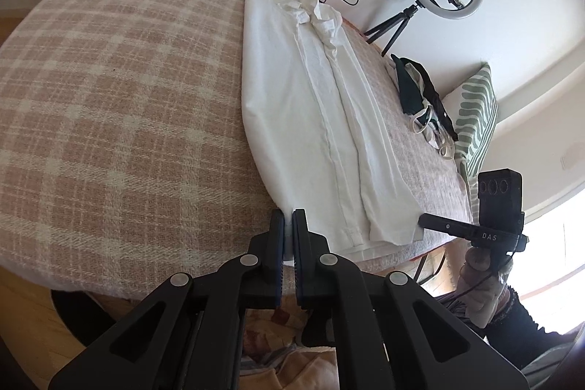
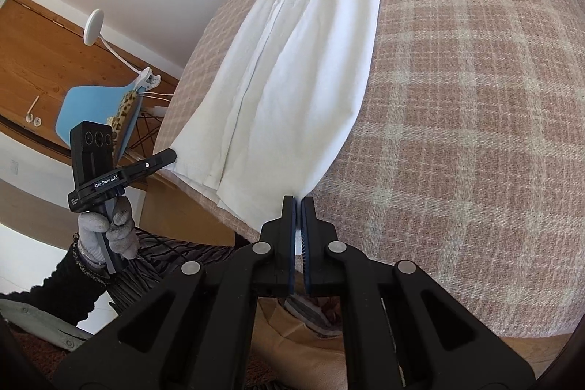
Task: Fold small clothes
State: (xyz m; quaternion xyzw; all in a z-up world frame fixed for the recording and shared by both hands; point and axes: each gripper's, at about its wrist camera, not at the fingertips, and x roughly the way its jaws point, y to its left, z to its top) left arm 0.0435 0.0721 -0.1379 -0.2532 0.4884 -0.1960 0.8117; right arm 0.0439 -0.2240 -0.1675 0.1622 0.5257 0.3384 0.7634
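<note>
White cloth, one shirt [image 1: 314, 119], lies lengthwise on the pink checked blanket [image 1: 120, 105], folded narrow, collar at the upper middle of the left view. Two tongs work its near hem. One, the left gripper [image 1: 288, 218], is clamped on the hem's left corner; the other, the right gripper [image 2: 300, 203], on its right corner. Both point downward. One gloved hand [image 2: 106, 233] shows at lower left of the right view, gripping a handle.
</note>
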